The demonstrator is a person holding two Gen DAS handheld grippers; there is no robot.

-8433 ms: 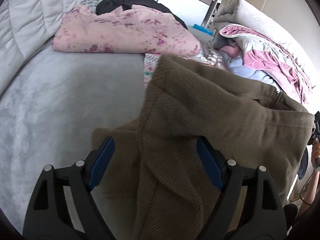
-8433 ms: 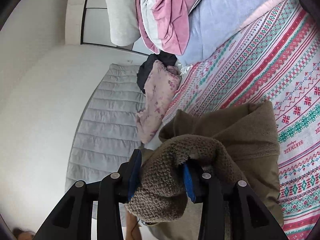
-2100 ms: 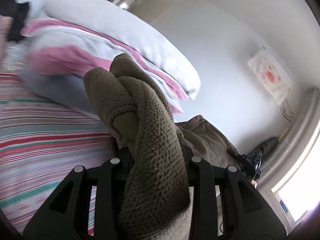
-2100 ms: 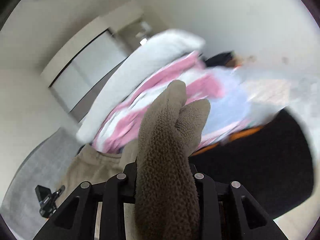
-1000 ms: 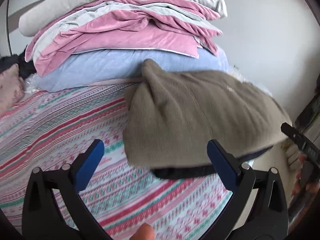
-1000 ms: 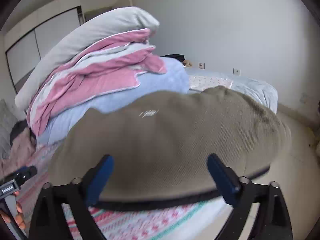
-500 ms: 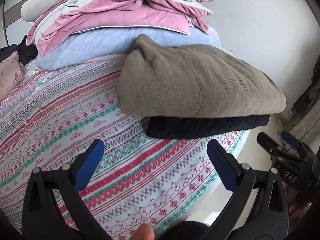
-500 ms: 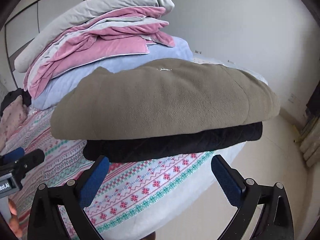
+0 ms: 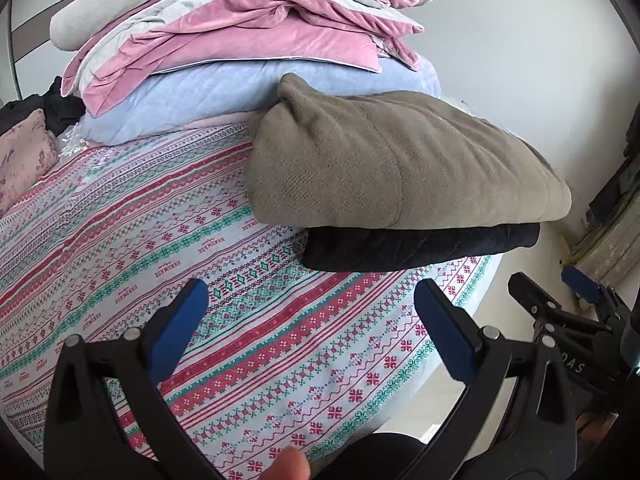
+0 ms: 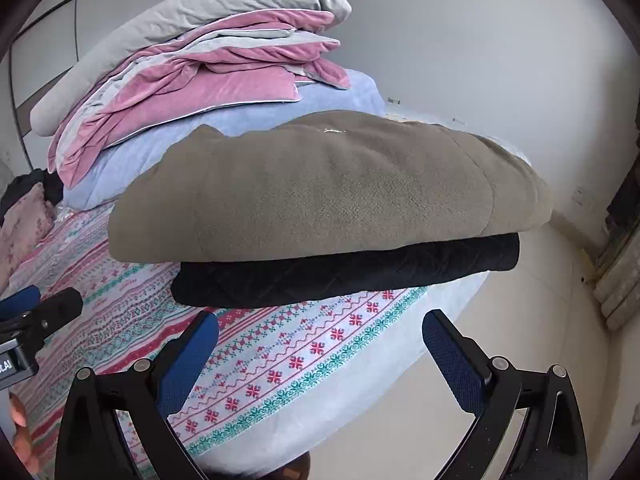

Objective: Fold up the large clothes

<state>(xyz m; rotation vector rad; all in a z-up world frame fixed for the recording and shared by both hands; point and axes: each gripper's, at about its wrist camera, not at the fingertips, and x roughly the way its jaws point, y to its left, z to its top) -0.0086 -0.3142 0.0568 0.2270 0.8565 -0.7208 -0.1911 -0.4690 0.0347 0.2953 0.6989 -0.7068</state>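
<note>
Two folded garments: olive fleece (image 10: 320, 188) atop black quilted piece (image 10: 348, 276)
Bed: patterned sheet (image 9: 120, 240), bedding pile (image 9: 240, 44) behind
Room: white wall (image 10: 480, 40)
Claws: left claw (image 9: 312, 312), right claw (image 10: 320, 344) wide apart, empty

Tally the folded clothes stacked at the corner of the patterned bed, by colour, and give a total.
Olive-brown fleece garment: 1, on top
Black quilted garment: 1, underneath
Total: 2

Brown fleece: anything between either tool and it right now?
Nothing visible. The brown fleece lies folded on a dark garment; only bare patterned bedsheet separates it from the open left tool and open right tool.
</note>
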